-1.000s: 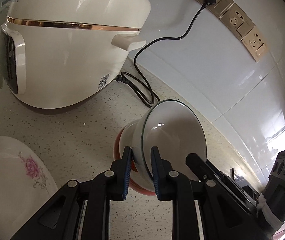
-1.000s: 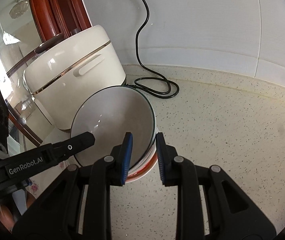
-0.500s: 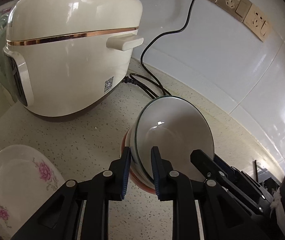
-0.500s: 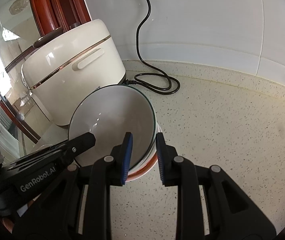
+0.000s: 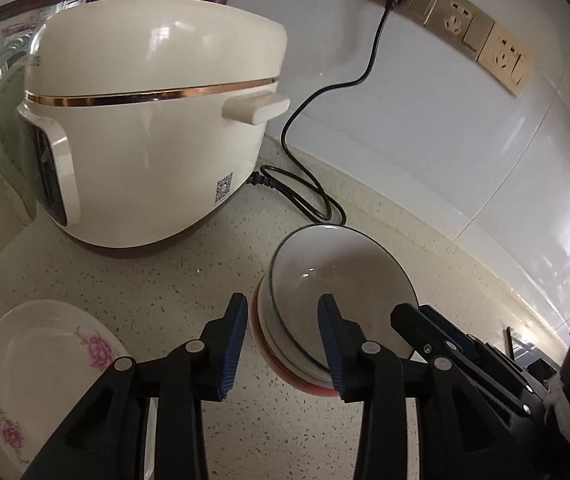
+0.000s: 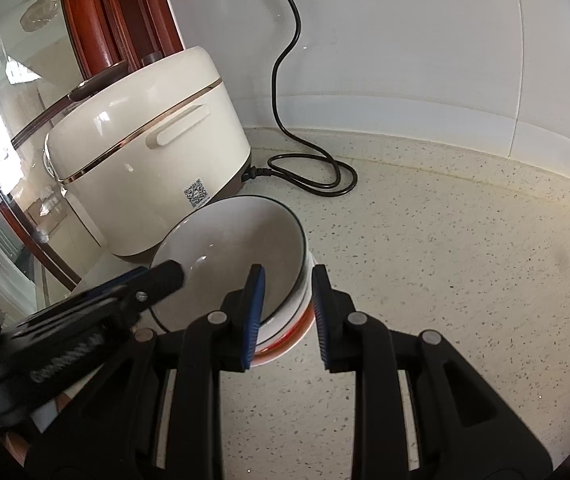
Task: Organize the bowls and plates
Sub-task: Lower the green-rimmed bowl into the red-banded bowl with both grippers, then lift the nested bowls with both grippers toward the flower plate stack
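Over on the left, the flowered plate [image 5: 41, 376] is lying flat on the speckled desk [image 5: 165, 292], well apart from the action. Moving right, the left gripper [image 5: 283, 344] is opening its jaws around the near rim of the bowl stack [image 5: 325, 312], the pads now standing clear of it with the rim between them. The stack is sitting on the desk just in front of the rice cooker [image 5: 153, 128], the white bowl nested on top and an orange-banded one at the bottom. On the far side, the right gripper [image 6: 285, 308] is straddling the opposite rim of that stack [image 6: 237, 256]; its jaws are narrow, but I cannot tell if the pads are actually pressing.

The risk from here: the top bowl looks tilted in the stack, so with one side being released it may rock or slide, and any tug from the right could drag the whole pile.

Around them, the cooker is crowding the stack from behind, and its black cord [image 6: 313, 176] is looping across the desk just beyond, ready to snag anything pushed back.
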Tool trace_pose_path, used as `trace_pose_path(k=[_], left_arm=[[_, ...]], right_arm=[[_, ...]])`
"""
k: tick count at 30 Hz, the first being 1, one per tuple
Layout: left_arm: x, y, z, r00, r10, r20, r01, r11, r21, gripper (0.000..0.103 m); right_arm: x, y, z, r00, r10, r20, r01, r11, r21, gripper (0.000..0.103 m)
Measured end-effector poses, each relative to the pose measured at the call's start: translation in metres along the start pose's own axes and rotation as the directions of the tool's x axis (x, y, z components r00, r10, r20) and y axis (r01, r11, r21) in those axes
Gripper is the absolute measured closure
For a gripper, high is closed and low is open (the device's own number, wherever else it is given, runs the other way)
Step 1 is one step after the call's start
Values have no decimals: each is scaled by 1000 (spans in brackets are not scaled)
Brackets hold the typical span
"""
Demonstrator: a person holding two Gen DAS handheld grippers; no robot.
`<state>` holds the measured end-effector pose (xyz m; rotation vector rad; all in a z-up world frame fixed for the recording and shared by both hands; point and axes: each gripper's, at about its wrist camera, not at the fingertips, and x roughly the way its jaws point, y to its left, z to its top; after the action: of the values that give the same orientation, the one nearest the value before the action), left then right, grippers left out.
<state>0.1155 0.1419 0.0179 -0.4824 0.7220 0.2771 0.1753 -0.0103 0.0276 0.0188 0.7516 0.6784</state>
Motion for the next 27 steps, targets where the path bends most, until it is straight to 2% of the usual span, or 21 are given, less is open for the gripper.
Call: trace_pose_path(k=[8, 21, 27], left_arm=[[7, 2, -3, 1000, -6, -19, 6, 1000, -6, 65], [7, 1, -4, 1000, -13, -19, 12, 1000, -8, 64], [8, 1, -3, 1000, -14, -22, 14, 1000, -7, 61]], right_arm=[[1, 0, 0, 1000, -6, -7, 6, 1000, 5, 75], [3, -1, 0, 1000, -12, -12, 12, 1000, 9, 66], [2, -1, -1, 1000, -16, -12, 16, 1000, 14, 63]])
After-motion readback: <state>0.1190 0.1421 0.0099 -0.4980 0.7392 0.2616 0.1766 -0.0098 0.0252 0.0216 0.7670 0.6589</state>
